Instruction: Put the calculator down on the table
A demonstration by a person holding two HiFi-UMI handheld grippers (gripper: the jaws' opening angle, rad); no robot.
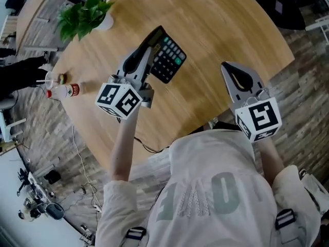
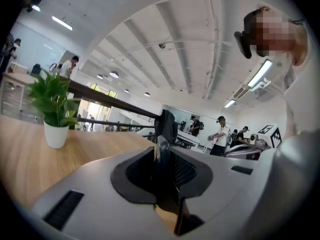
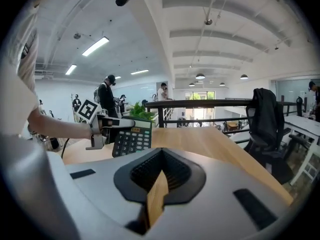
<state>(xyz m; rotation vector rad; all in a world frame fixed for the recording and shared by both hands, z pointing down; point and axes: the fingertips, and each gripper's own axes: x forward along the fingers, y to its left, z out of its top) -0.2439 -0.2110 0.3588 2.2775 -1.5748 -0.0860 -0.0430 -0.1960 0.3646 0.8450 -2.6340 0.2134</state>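
Your left gripper (image 1: 153, 44) is closed on one edge of the flat black plastic calculator (image 1: 169, 58) and holds it tilted above the round wooden table (image 1: 221, 30). I judge the calculator light, stiff and a little slippery, so this edge grip suits. The jaws of your right gripper (image 1: 226, 67) are slightly apart and empty.

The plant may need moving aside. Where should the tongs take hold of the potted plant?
Probably best to grip the white pot across its round wall, coming in level from the side. The leaves spread wide over the rim and block a grasp from above, and the pot stands upright.
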